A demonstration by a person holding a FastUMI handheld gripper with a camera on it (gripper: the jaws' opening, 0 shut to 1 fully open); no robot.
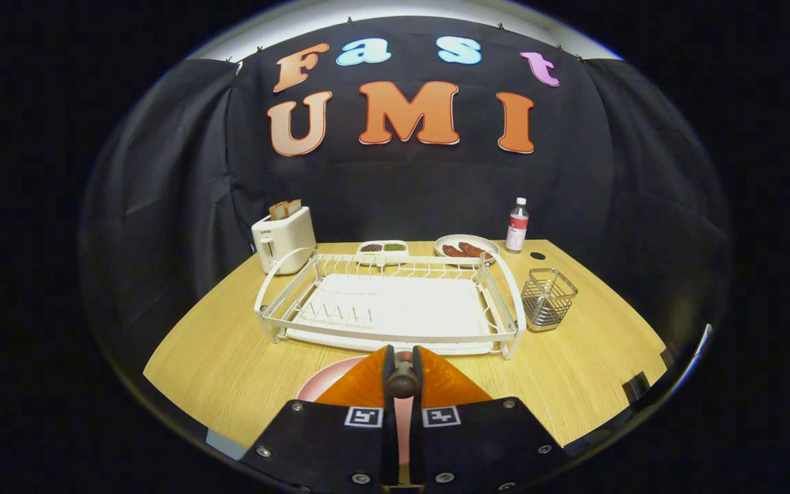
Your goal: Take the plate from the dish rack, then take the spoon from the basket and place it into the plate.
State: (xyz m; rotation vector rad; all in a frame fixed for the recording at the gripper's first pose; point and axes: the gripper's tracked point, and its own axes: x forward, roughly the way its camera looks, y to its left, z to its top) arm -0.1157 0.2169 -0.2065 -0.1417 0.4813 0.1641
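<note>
gripper [402, 374]: the two orange fingers [361, 384] are drawn almost together, with a dark rounded spoon handle [402, 381] clamped in the narrow gap between them. both fingers press on it, so the grasp is firm. the rest of the spoon is hidden behind the fingers; its bowl cannot be seen.

plate [323, 384]: pink, lying flat on the wooden table [230, 357] directly under and just ahead of the fingers. part of its rim shows beside the left finger, and a pink strip shows through the gap between the black finger mounts. whether the spoon touches the plate cannot be told.

dish rack [388, 302]: white, standing on the table just beyond the fingers, its slots holding nothing.

basket [548, 298]: wire mesh, upright, just beside the rack's right end.

further back along the table's far edge: a white toaster [284, 238] with bread slices in it, a small divided dish [382, 250], a plate of food [465, 247], and a bottle [517, 225] with a red label.
</note>
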